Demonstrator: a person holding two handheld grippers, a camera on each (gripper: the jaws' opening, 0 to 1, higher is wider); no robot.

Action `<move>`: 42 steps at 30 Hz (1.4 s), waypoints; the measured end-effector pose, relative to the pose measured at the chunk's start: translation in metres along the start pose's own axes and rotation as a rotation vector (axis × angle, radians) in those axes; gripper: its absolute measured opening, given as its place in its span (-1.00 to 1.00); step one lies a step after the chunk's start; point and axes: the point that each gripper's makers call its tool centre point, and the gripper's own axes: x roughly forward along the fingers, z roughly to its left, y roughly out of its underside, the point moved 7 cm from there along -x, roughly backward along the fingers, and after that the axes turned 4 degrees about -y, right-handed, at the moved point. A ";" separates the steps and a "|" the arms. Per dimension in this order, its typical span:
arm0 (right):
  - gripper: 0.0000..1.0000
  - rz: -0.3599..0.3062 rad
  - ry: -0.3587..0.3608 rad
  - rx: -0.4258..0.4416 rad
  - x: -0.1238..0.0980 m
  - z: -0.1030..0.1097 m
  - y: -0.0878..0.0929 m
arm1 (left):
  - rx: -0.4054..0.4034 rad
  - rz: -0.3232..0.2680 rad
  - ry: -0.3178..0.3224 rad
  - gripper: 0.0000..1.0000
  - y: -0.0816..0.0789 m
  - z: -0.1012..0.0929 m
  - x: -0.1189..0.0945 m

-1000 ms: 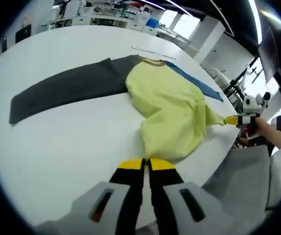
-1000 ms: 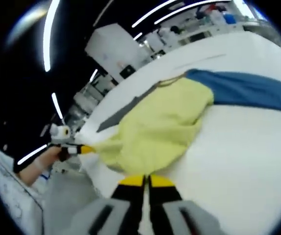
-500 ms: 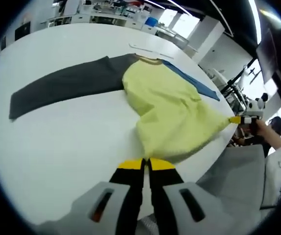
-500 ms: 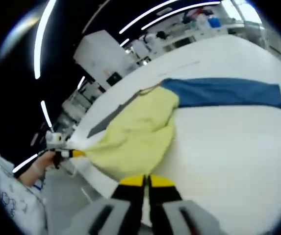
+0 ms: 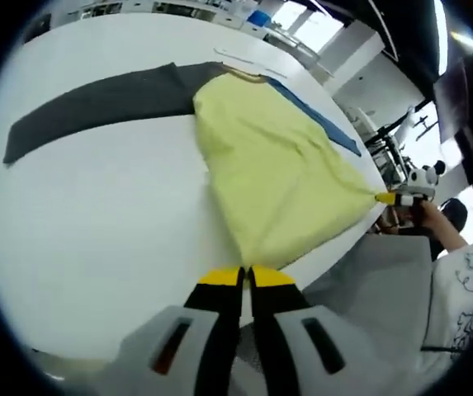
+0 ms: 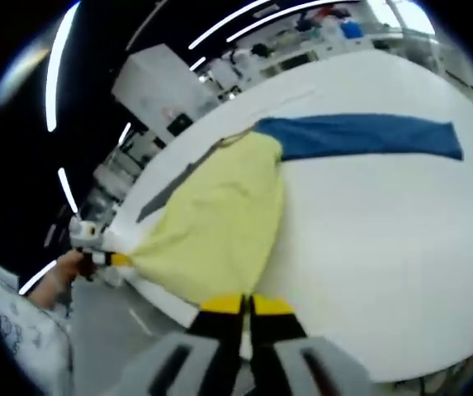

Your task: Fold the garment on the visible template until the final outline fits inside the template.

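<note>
Garment (image 5: 277, 177): lying on white table (image 5: 96, 214), yellow body stretching taut toward the near edge; grey sleeve (image 5: 96, 103) left, blue sleeve (image 6: 360, 136) right.
Left gripper (image 5: 245, 276): clenching the hem's left corner.
Right gripper (image 6: 247, 304): clenching the hem's right corner.

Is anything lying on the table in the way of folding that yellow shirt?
Nothing visible does. Both hand-held grippers already pinch the yellow shirt at its hem, left and right, and the white table around it is bare.
</note>
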 end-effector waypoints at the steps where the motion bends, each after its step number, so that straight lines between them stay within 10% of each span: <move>1: -1.00 0.008 0.008 -0.004 0.001 -0.002 0.003 | 0.005 0.013 -0.004 -1.00 0.002 0.000 0.002; 28: -1.00 0.142 0.115 -0.082 0.020 -0.025 0.021 | 0.103 0.101 -0.121 -1.00 0.014 0.008 0.019; 36: -0.99 0.141 0.099 -0.124 0.018 -0.021 0.021 | 0.123 0.068 -0.095 -0.98 0.015 0.008 0.015; 42: -0.53 0.064 0.059 -0.186 0.006 -0.006 0.005 | 0.135 -0.036 -0.069 -0.66 0.003 0.005 -0.001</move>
